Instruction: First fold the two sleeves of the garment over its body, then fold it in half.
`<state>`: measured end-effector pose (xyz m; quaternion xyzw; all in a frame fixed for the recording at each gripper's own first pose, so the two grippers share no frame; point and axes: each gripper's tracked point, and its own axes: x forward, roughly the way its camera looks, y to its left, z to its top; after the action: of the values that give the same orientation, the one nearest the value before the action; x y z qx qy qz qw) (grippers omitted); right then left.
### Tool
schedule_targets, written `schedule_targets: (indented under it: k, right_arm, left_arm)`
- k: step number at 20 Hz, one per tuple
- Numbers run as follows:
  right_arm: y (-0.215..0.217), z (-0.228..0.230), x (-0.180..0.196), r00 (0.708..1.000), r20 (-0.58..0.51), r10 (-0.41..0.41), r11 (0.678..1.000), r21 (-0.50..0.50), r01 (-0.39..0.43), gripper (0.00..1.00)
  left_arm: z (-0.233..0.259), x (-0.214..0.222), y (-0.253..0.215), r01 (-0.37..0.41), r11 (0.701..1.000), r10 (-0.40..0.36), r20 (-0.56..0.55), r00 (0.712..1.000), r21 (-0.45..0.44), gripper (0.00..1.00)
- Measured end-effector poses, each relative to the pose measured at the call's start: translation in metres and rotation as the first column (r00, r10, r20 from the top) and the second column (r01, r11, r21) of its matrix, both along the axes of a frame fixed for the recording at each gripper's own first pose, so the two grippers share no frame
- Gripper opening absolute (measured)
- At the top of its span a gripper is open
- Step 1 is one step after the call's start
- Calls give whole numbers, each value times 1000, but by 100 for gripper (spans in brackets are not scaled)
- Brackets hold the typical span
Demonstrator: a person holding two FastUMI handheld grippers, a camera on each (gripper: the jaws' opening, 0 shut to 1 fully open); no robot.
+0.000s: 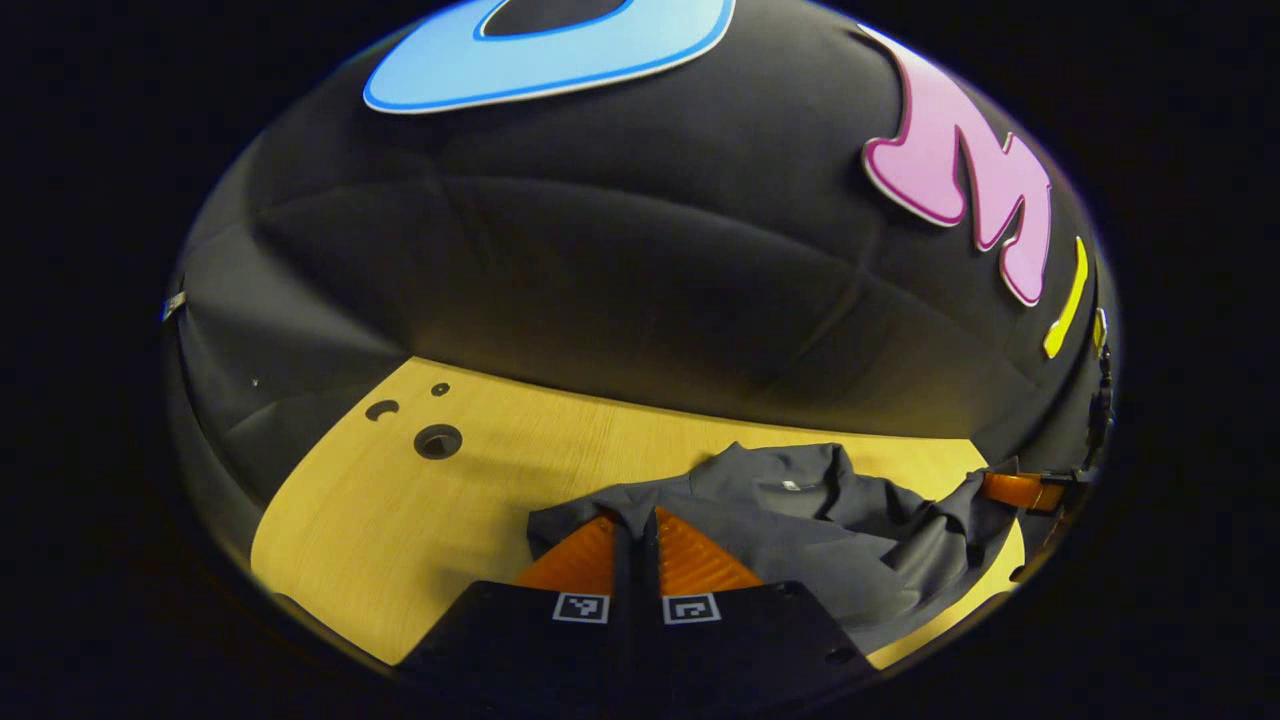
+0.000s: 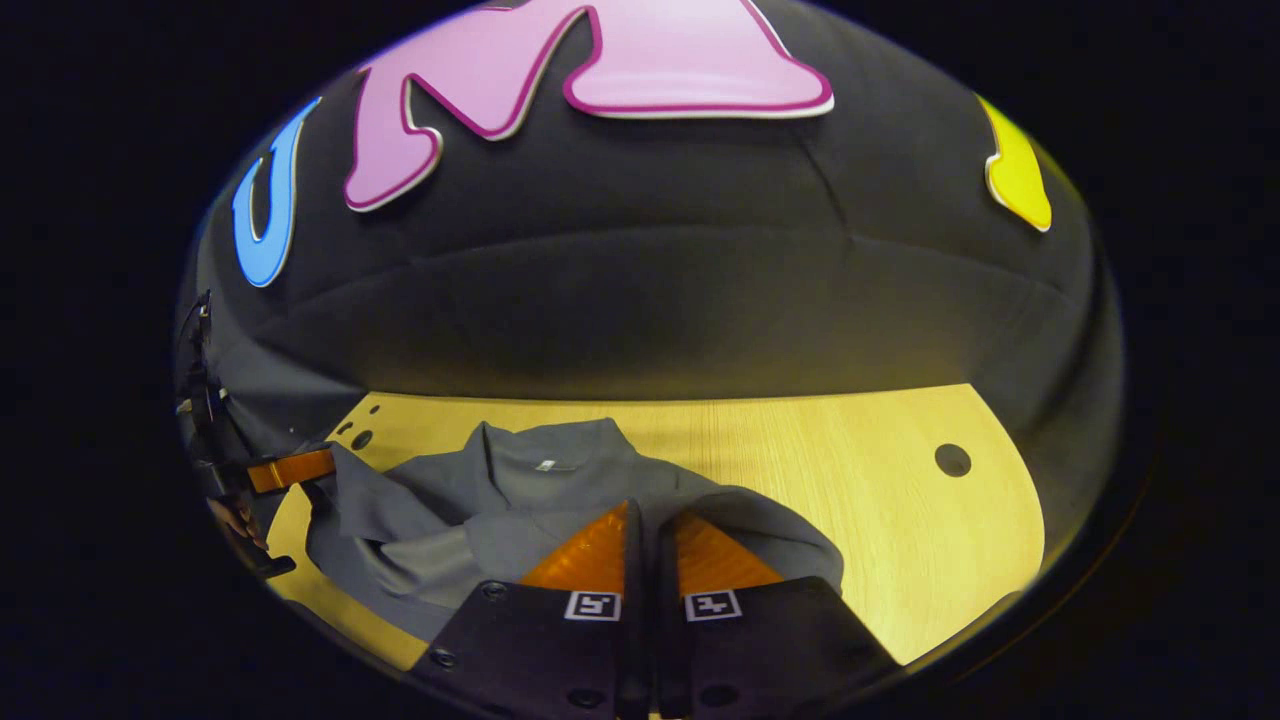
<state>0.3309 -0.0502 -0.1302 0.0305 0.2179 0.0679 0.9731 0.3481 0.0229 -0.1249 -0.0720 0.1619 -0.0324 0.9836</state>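
A dark grey garment [image 1: 800, 520] lies rumpled on the wooden table [image 1: 400, 510], collar and small white tag toward the wall. My left gripper [image 1: 635, 520] is shut, pinching the garment's near-left edge. Farther off at the right edge of the left gripper view, the right gripper [image 1: 1015, 490] grips cloth pulled up to it. In the right gripper view the garment [image 2: 520, 500] spreads left of centre. My right gripper [image 2: 648, 515] is shut on the garment's right part, and cloth drapes around its fingers. The left gripper [image 2: 290, 468] holds the far-left cloth, with a hand below it.
The table has round holes: several near its left corner [image 1: 438, 441] and one on its right side [image 2: 952, 460]. Black booth cloth walls rise right behind the table's far edge. Bare wood lies left of the garment [image 1: 380, 540] and right of it [image 2: 900, 520].
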Motion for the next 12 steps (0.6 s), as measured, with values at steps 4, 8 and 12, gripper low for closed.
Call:
schedule_targets:
  k: [4,8,12]
  right_arm:
    - [-5,-26,5,996,-79,-38,999,12,39,28]
    - [-20,-14,-11,996,-61,-60,998,1,60,61]
    - [-39,7,-36,994,-35,-106,994,27,107,99]
  left_arm:
    - [-19,1,18,-70,996,73,-53,996,61,10]
    - [5,-14,24,-72,997,72,-8,997,31,60]
    - [21,-51,43,-88,995,87,11,996,57,75]
